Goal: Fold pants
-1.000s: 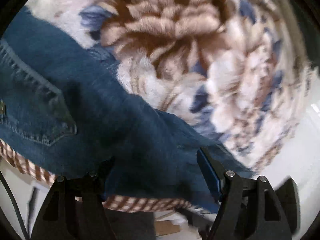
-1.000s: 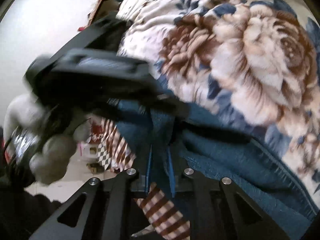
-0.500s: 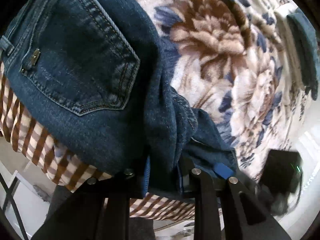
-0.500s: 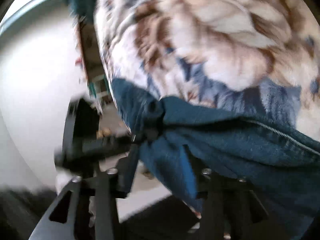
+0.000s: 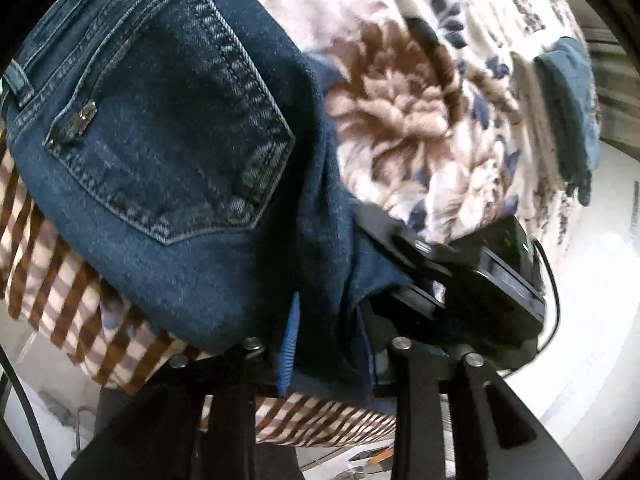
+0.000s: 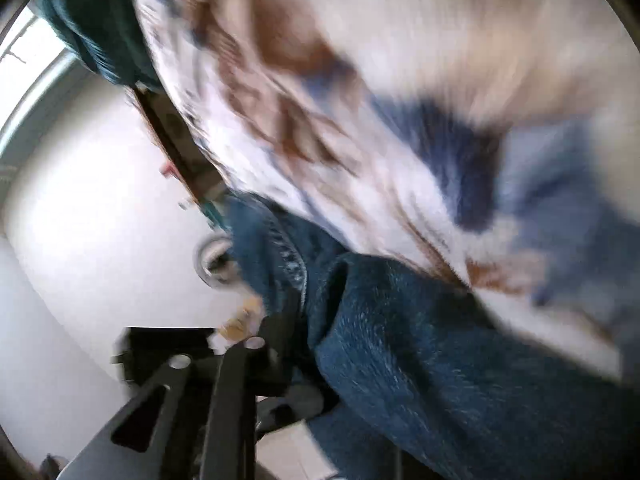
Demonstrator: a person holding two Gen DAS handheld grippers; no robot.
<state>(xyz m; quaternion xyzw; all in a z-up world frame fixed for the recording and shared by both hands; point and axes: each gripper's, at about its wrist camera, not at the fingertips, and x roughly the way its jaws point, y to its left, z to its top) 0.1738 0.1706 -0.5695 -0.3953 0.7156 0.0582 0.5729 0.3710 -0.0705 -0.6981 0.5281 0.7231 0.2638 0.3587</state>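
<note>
Dark blue denim pants (image 5: 168, 128): lie on a plush floral blanket in cream, brown and navy (image 5: 420, 92), seat side up, one stitched back pocket with a small metal tag showing; the cloth hangs over the blanket's near edge above a brown-and-white checked sheet (image 5: 52, 256).

Left gripper (image 5: 328, 344): black, two-fingered, blue pads; jaws drawn close on a bunched fold of the denim just below the pocket, having eased slightly apart in the last moment, cloth pinched between them.

Right gripper (image 6: 308, 364): in the left view a black body just right of the left gripper, touching the same denim edge. Its own view is motion-blurred; jaws have just been closing, denim bunched between them and covering one finger.
</note>
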